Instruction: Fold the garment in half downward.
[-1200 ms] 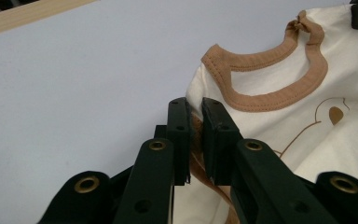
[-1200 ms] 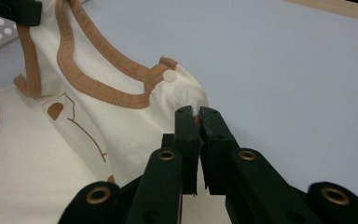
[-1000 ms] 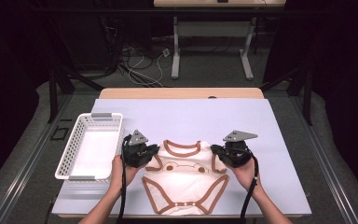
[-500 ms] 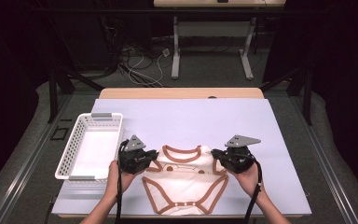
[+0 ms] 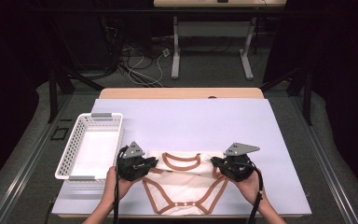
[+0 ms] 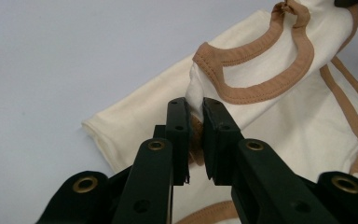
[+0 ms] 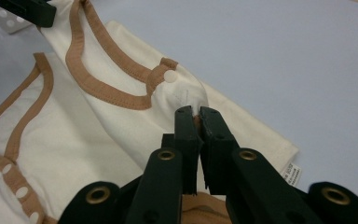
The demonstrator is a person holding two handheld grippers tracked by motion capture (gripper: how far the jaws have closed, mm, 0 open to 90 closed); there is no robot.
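Observation:
A cream baby bodysuit [image 5: 186, 186] with brown trim lies near the table's front edge, its neckline toward the far side. My left gripper [image 5: 153, 162] is shut on the garment's left shoulder. In the left gripper view the jaws [image 6: 194, 114] pinch a fold of cream cloth beside the brown collar [image 6: 261, 88]. My right gripper [image 5: 216, 163] is shut on the right shoulder. The right gripper view shows its jaws [image 7: 196, 113] clamped on the cloth next to a snap tab [image 7: 168, 74]. The upper part of the garment is folded over the body between the two grippers.
A white plastic basket [image 5: 89, 144] stands on the table's left side, close to my left hand. The lilac table mat [image 5: 205, 126] stretches away behind the garment. A small label [image 7: 292, 173] hangs at the sleeve edge in the right gripper view.
Both grippers have moved toward the table's front edge, drawing the shoulders and collar of the bodysuit down over its body. The jaws stayed shut on the cloth.

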